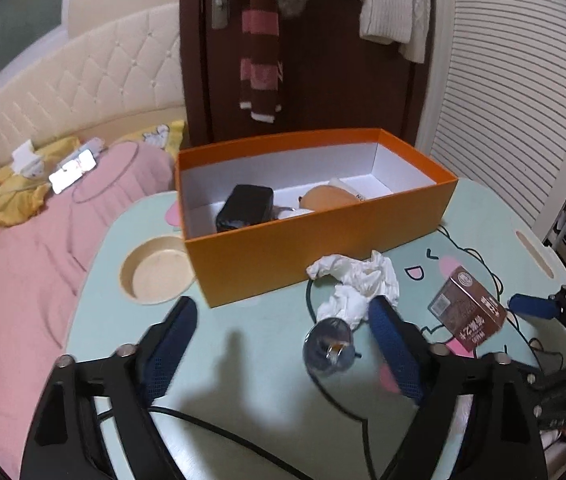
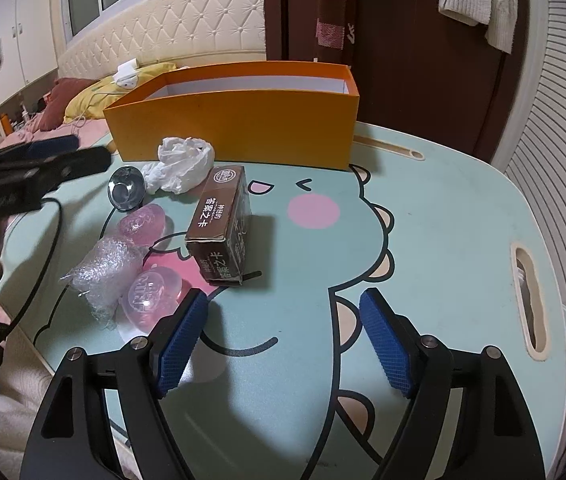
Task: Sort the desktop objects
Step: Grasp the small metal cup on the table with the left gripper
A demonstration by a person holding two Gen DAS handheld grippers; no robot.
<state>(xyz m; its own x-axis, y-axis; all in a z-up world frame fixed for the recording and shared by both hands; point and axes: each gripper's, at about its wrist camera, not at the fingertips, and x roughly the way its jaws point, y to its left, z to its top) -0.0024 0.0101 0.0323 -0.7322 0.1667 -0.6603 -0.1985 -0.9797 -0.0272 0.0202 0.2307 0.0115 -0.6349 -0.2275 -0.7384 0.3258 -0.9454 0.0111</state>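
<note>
Left claw: wide, nothing pressed between its blue pads; a small shiny metal bowl lies on the desk between the two fingers, nearer the right one.
Right claw: wide and empty, over bare desk near the front edge.
Desk: pale green top printed with a cartoon dinosaur; a round cup recess sits at its left edge, a slot handle at its right edge.
Orange box: open, along the back edge of the desk; inside lie a black case and a tan rounded thing that I cannot identify.
Crumpled tissue: on the desk just in front of the orange box, beside the metal bowl.
Brown carton: lying on its side near the middle of the desk, just right of the tissue.
Bubble wrap: near the front left edge.
Two clear pinkish plastic pieces: one behind the bubble wrap, the other in front of it, just beside the right claw's left finger.
Bed: pink blanket, left of the desk.
</note>
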